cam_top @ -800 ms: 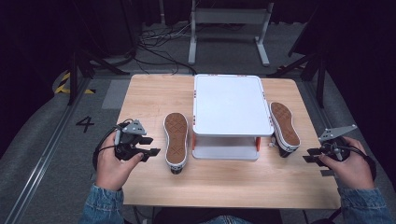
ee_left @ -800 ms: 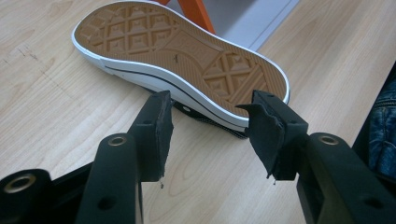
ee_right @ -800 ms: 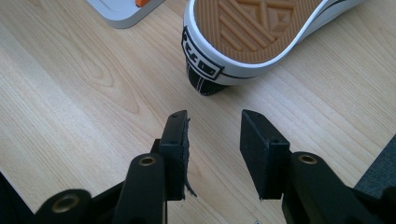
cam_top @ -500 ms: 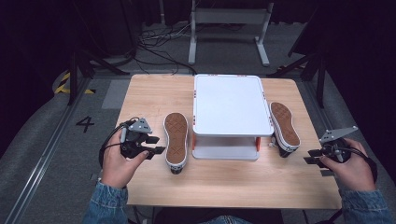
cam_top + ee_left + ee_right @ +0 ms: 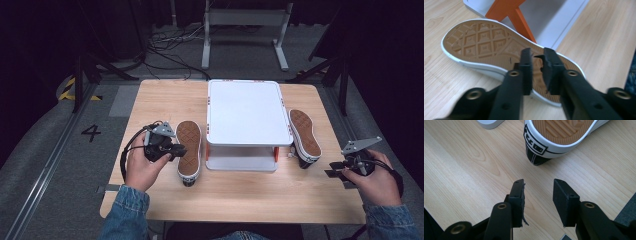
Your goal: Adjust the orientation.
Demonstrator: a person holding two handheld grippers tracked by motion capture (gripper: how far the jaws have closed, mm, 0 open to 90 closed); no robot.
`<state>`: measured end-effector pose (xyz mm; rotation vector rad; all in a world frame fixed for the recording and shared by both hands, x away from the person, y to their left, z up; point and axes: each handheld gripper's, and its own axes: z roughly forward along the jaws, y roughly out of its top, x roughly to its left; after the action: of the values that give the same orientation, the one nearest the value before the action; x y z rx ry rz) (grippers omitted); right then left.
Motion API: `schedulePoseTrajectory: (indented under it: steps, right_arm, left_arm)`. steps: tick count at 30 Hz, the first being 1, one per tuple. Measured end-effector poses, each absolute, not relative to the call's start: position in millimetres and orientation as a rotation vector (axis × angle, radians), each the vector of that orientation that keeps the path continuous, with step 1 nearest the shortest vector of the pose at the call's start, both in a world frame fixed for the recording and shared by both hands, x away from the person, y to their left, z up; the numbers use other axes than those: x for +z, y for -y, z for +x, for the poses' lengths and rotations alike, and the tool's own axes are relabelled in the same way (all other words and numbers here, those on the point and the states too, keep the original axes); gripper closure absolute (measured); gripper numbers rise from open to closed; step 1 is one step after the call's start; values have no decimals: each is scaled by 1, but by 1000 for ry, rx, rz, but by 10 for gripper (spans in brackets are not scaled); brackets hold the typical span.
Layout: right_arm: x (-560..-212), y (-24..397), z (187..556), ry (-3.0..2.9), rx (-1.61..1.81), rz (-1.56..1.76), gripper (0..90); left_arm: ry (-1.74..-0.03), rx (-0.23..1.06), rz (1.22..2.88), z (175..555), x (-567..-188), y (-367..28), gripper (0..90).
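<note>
Hovering left claw (image 5: 537,72) | above sole-up shoe (image 5: 486,47) | apart

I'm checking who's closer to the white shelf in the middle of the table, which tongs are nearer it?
Left. The left tongs hover beside the left shoe, which lies right next to the white shelf. The right tongs sit near the table's right edge, beyond the right shoe.

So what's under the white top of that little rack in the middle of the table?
Beneath the white rack top, orange legs hold it above a white lower shelf. The shelf's front strip looks bare; the rest is covered by the top, so anything farther back cannot be seen.
</note>
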<state>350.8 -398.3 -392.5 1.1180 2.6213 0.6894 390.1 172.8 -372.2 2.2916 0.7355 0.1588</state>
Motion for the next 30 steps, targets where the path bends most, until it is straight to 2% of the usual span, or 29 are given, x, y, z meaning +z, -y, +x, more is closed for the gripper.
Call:
schedulePoseTrajectory:
  steps: [2,6,11,14,24,30]
  right_arm:
    - [-393,398,351,-2626,687,1116,621]
    - [-393,397,351,-2630,688,1118,619]
    - [-394,397,351,-2628,690,1119,617]
    - [-393,398,351,-2626,691,1113,614]
    - [-394,396,352,-2635,688,1105,610]
    - [-395,392,355,-2645,687,1094,609]
  left_arm:
    - [-741,154,2274,397,-379,-170,881]
    - [-734,156,2304,405,-388,-164,895]
    - [-772,127,2337,411,-399,-164,892]
    - [-812,84,2291,412,-405,-176,893]
    - [-930,135,2339,404,-407,-204,888]
    - [-1072,144,2330,401,-417,-233,820]
